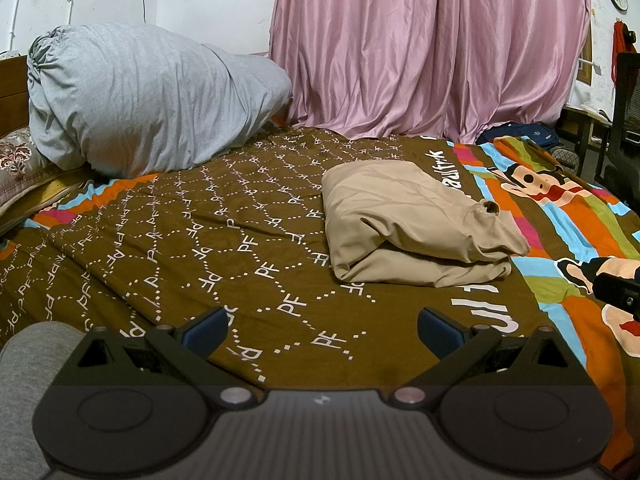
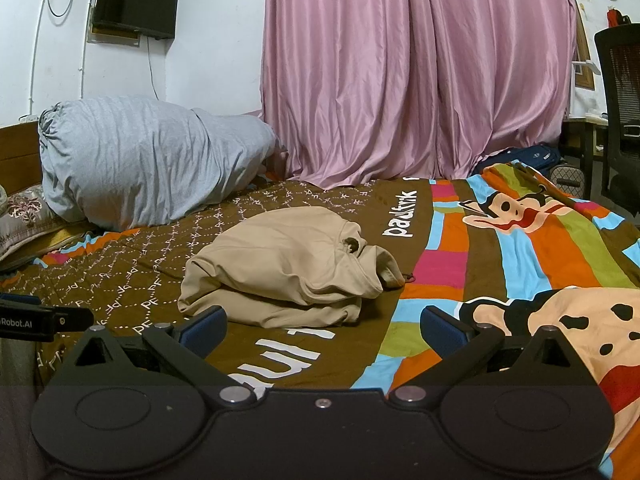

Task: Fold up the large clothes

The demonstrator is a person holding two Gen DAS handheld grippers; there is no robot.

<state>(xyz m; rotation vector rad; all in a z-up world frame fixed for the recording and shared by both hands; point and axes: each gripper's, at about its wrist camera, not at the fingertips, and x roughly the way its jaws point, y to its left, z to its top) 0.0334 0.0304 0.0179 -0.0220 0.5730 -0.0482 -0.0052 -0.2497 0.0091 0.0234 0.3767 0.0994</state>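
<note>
A tan garment lies folded into a thick bundle on the brown patterned bed cover; in the right wrist view the same tan garment sits just beyond my fingers. My left gripper is open, low over the cover, nearer than the bundle and to its left, holding nothing. My right gripper is open too, its left blue pad close to the bundle's near edge without touching it. The left gripper's body shows at the left edge of the right wrist view.
A big grey rolled duvet rests at the head of the bed beside a patterned pillow. Pink curtains hang behind the bed. A black office chair and a dark bag stand to the right.
</note>
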